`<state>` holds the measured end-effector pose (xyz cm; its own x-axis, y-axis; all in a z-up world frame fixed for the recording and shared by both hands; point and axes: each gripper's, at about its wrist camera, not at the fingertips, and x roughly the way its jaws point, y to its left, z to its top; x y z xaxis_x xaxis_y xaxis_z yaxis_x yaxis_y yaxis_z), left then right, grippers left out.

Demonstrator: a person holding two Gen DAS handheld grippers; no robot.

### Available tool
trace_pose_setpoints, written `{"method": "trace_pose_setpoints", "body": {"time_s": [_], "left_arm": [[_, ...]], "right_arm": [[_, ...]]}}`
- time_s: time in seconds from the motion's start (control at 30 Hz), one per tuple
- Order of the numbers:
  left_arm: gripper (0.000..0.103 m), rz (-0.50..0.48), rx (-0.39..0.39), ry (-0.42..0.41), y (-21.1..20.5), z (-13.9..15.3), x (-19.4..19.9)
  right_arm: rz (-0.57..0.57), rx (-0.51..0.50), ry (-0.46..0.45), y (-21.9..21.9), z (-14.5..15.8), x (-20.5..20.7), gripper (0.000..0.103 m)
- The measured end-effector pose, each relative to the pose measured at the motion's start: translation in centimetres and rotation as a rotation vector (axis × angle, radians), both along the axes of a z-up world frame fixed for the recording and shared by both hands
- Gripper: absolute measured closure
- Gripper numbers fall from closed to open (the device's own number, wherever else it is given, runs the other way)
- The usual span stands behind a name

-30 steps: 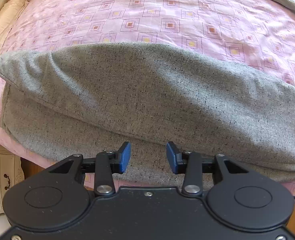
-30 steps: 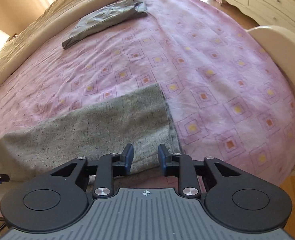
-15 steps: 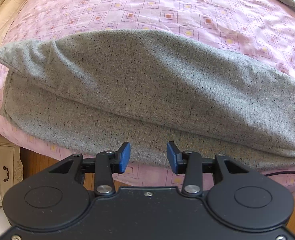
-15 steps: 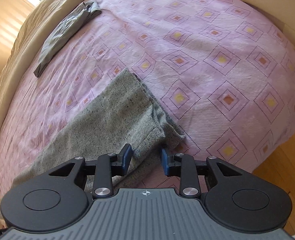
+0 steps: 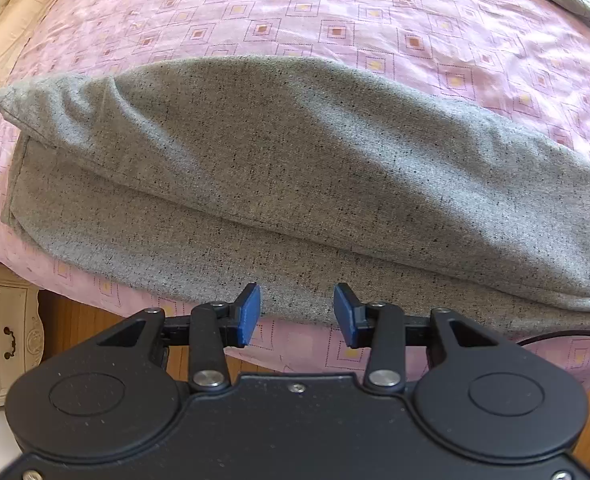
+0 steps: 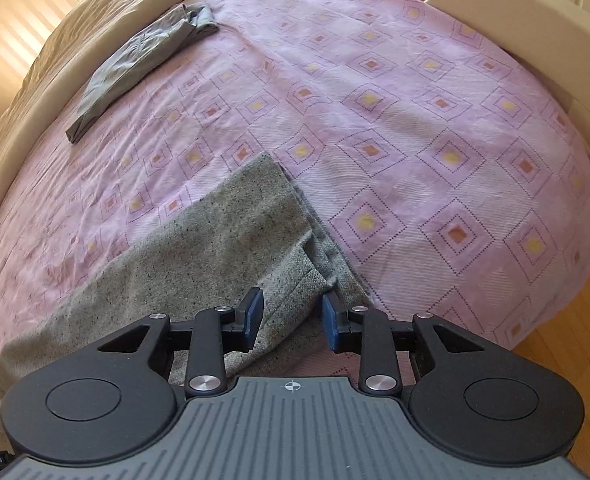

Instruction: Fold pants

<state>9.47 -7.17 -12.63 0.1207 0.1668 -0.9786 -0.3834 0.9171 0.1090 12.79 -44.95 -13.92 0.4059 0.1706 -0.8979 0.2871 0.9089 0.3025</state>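
The grey pants (image 5: 279, 168) lie folded lengthwise along the bed's (image 6: 415, 128) near edge — left gripper (image 5: 297, 316) and right gripper (image 6: 291, 318) hover open, empty, placed to take near edge and hem.

Your pants (image 5: 295, 168) were a coarse, matt grey flecked weave, lying on a soft woven pink bedspread (image 6: 415, 128). Gripper bodies looked like matt black plastic, with shiny metal pivots and blue pads (image 5: 249, 316).

I see grey pants (image 5: 279, 168) with tiny black specks, lying on a pink bedspread (image 6: 395, 128) patterned with dotted squares that have yellow or orange middles. My grippers are black with blue pads (image 5: 250, 315), and another folded cloth (image 6: 135, 64) is dark grey.
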Motion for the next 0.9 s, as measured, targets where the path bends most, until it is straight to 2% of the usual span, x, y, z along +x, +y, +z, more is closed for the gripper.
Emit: {"method": "trace_pose_setpoints", "body": {"time_s": [0.07, 0.1, 0.13, 0.23, 0.33, 0.43, 0.47, 0.53, 0.63, 0.77, 0.9], "left_arm": [[0.051, -0.006, 0.002, 0.004, -0.1, 0.0, 0.0], [0.051, -0.011, 0.003, 0.01, -0.1, 0.0, -0.1], [0.051, -0.016, 0.006, 0.013, -0.1, 0.1, -0.1], [0.046, -0.009, 0.02, 0.006, 0.4, 0.6, -0.8], [0.045, 0.016, 0.019, 0.016, 1.4, 0.6, -1.4], [0.045, 0.027, 0.028, 0.025, 2.7, 0.7, -1.7], [0.045, 0.028, 0.035, 0.023, 3.2, 0.9, -1.8], [0.045, 0.034, 0.05, 0.018, 4.6, 1.1, -2.1], [0.044, 0.051, 0.065, 0.008, 7.3, 1.2, -2.5], [0.043, 0.065, 0.084, -0.003, 11.6, 1.0, -2.9], [0.043, 0.057, 0.095, -0.01, 16.8, 0.8, -3.1]], "right_arm": [[0.025, 0.029, -0.017, -0.1, -0.1, 0.2, 0.078], [0.039, 0.021, -0.016, 0.0, 0.3, 0.2, 0.097], [0.051, 0.0, -0.019, 0.0, 0.9, 0.3, 0.098], [0.071, -0.061, -0.058, -0.4, 2.7, -0.3, 0.098], [0.077, -0.124, 0.008, -0.5, 0.8, -0.3, 0.098], [0.093, -0.151, 0.025, 0.4, 0.0, 0.0, 0.096], [0.084, -0.162, 0.017, 0.6, 0.4, 0.0, 0.095], [0.079, -0.205, -0.026, 1.1, 1.6, -0.4, 0.085], [0.132, -0.3, -0.128, 2.9, 3.6, -1.0, 0.083], [0.248, -0.277, -0.203, 6.8, 5.3, -1.6, 0.083], [0.386, -0.203, -0.227, 13.9, 6.0, -2.9, 0.082]]}}
